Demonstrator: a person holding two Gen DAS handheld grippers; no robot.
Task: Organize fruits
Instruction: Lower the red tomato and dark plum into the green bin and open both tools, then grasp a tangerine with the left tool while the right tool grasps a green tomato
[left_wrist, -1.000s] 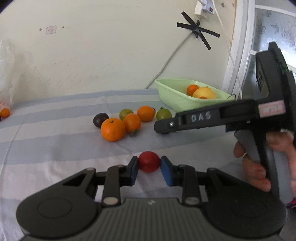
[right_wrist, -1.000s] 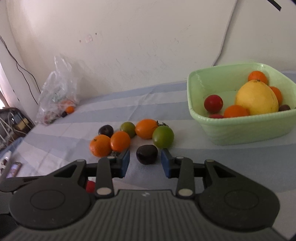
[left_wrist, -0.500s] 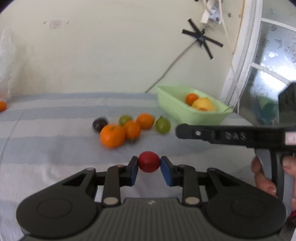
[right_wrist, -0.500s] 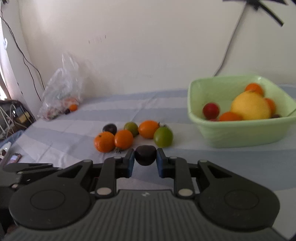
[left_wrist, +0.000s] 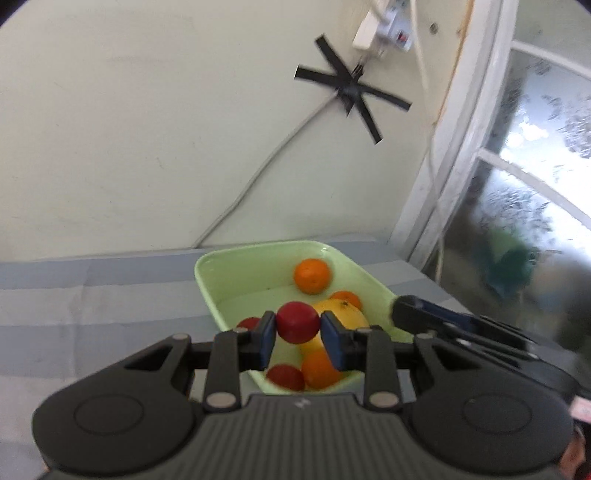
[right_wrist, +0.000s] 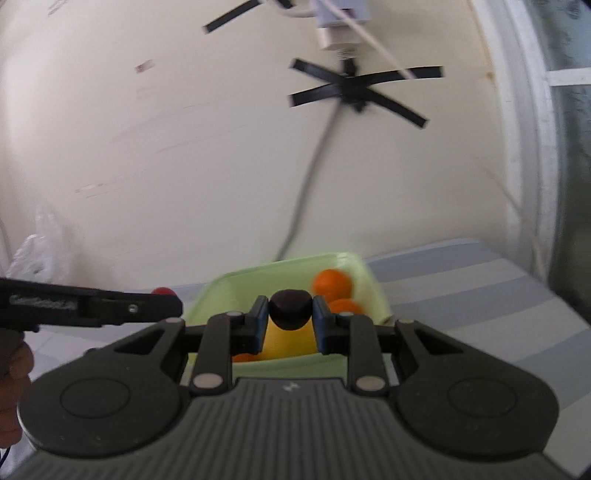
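Now over green tub (left_wrist: 207, 291) on striped cloth (left_wrist: 92, 306): L gripper (left_wrist: 298, 334) clenched on red fruit (left_wrist: 297, 322), held above tub's near end w/ big yellow fruit (left_wrist: 341, 312), oranges (left_wrist: 311, 276) and 2 more red ones (left_wrist: 286, 376) below. R gripper (right_wrist: 290, 318) clamped on dark plum-like fruit (right_wrist: 289, 308), also above tub, just in front of yellow fruit (right_wrist: 286, 341); other tool's arm visible at left w/ red fruit peeking at tip. Black tape cross (left_wrist: 351, 90) + cable on wall behind.
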